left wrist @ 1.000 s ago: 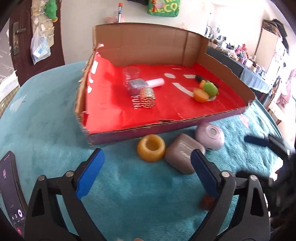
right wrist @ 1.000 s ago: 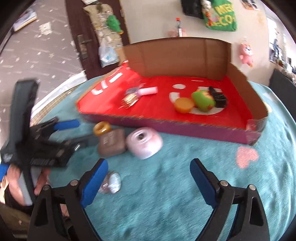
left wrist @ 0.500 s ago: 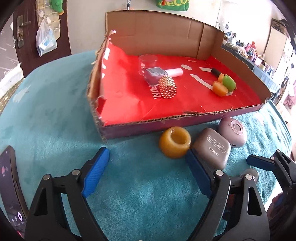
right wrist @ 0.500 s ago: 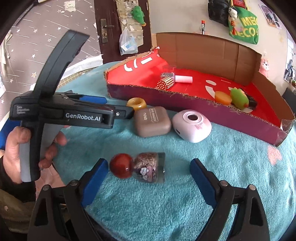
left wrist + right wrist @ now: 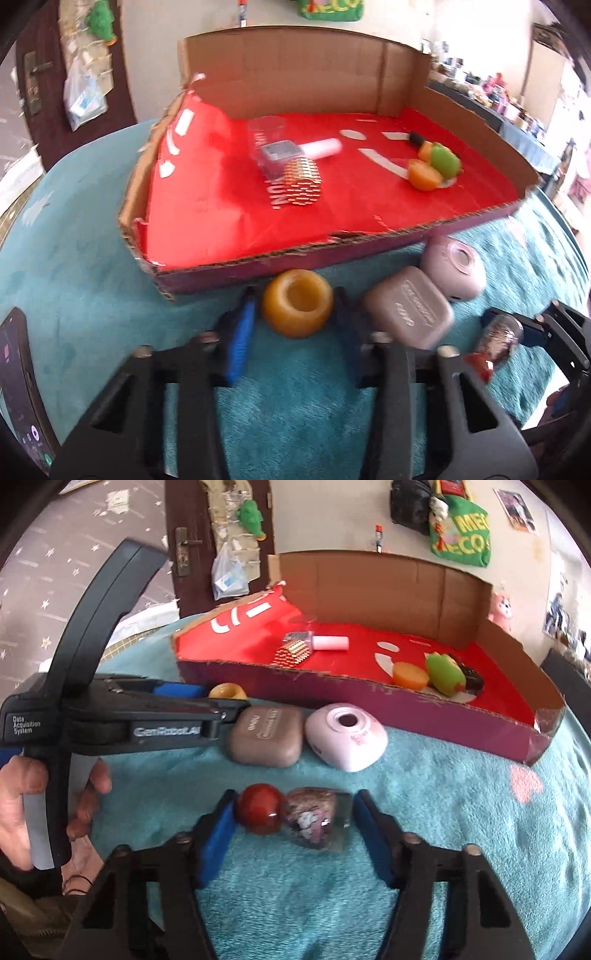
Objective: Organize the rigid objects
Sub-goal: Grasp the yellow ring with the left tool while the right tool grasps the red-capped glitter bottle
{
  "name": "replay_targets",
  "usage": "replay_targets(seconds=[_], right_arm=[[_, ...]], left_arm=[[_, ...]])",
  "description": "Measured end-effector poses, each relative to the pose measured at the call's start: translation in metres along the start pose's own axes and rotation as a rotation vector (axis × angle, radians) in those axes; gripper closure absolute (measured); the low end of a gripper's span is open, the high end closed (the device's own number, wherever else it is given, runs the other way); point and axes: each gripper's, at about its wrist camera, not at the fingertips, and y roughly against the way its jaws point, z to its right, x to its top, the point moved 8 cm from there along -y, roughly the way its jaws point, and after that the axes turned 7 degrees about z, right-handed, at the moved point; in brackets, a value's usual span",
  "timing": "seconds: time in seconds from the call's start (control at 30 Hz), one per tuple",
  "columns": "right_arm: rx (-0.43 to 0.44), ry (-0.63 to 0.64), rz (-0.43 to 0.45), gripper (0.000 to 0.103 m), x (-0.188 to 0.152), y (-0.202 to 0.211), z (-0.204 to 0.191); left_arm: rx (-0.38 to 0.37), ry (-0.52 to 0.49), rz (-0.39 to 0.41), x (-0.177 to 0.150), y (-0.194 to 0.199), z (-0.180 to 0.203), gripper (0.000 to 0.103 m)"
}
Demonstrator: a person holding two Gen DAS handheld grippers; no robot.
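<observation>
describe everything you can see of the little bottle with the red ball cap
The small bottle lies on its side on the teal towel, round glossy red cap pointing left. Its clear body looks like glass and holds pinkish-brown contents with a cartoon label. The right gripper has just been closing around it; its blue pads meet cap and base.

Both views are fisheye, each looking forward and downward along its own tool's two blue-padded fingers, low over the teal-covered table (image 5: pixel 92 258). The left wrist view faces the cardboard tray (image 5: pixel 332 254) nearly head-on and close. The right wrist view sits further right and takes in the left tool (image 5: pixel 221 701) from the side. Both share the tray, the amber ring (image 5: pixel 297 308), the taupe case (image 5: pixel 264 738) and the pale round case (image 5: pixel 347 734).
</observation>
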Motion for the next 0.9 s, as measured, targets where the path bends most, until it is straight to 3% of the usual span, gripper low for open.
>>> replay_targets(seconds=[0.4,0.9], right_arm=[[0.043,-0.044,0.017,0.042,0.009,0.013,0.006],[0.028,-0.072,0.072,0.042,0.034,0.026,0.024]], left_arm=[[-0.055,0.015,0.036,0.003,0.026,-0.001,0.067],[-0.100,0.019,0.067,0.014,0.039,0.006,0.067]])
